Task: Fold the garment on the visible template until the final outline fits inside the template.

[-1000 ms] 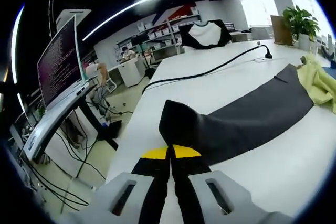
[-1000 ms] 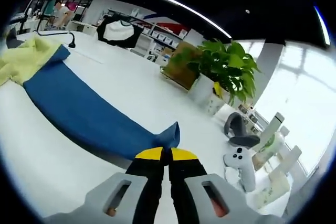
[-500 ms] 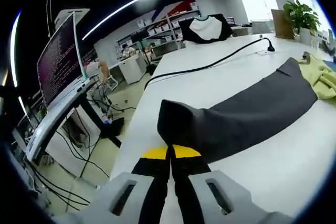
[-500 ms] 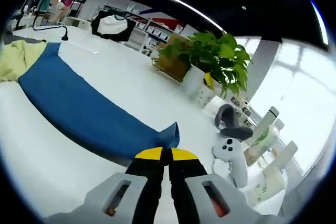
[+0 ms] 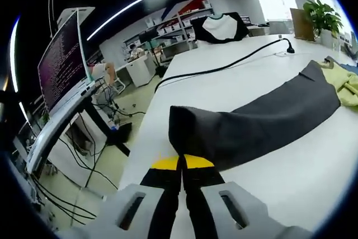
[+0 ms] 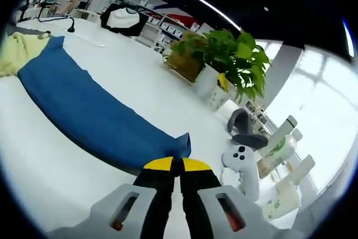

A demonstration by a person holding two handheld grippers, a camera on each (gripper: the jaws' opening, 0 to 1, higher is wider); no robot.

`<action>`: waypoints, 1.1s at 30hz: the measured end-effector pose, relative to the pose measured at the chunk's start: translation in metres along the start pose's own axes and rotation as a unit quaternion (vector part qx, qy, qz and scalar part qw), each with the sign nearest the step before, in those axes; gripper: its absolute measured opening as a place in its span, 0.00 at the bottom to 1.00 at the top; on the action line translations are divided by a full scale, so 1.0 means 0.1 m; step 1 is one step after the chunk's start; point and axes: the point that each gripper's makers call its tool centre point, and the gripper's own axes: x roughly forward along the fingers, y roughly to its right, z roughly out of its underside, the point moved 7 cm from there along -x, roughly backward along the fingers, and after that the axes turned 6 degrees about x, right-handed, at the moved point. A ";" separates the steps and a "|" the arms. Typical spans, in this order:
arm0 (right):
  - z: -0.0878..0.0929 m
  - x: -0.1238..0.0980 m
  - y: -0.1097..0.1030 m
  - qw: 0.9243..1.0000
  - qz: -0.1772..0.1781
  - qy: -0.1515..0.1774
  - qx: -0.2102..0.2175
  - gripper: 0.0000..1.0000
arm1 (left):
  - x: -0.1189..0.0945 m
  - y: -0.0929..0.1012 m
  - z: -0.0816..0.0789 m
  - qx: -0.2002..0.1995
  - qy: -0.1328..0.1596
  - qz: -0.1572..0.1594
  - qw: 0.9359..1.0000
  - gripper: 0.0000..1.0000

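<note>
Left gripper [image 5: 183,163] clamped on cuff of grey sleeve [image 5: 263,118], lifted off white table [image 5: 291,177]. Right gripper [image 6: 174,165] clamped on cuff of blue sleeve [image 6: 84,113], stretched toward yellow garment body [image 6: 14,51]. Monitor [image 5: 59,65] at left shows lines of text, too small to read. Potted plant [image 6: 226,62], white controller [image 6: 243,160], bottles [image 6: 282,144] beyond; labels unreadable.

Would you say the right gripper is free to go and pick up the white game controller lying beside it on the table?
Probably not as things stand: the right gripper is shut on the blue sleeve. The white controller lies unobstructed, but the jaws would have to release first.
</note>
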 end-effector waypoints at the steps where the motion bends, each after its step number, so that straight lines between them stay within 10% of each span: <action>1: 0.00 0.01 0.00 1.000 0.000 0.000 -0.005 0.01 | 0.00 0.01 0.00 -0.002 -0.001 0.001 1.000 0.00; 10: 0.04 0.02 -0.04 0.999 -0.006 -0.014 0.036 0.02 | -0.12 0.09 0.07 -0.004 -0.010 0.052 0.999 0.01; 26: 0.05 -0.05 0.17 0.996 0.023 0.000 0.082 0.05 | -0.33 -0.05 -0.15 0.015 0.031 0.012 0.999 0.01; 33: -0.23 -0.14 0.06 0.993 0.002 0.052 0.105 0.13 | -0.26 0.25 -0.27 0.013 0.056 0.083 0.995 0.02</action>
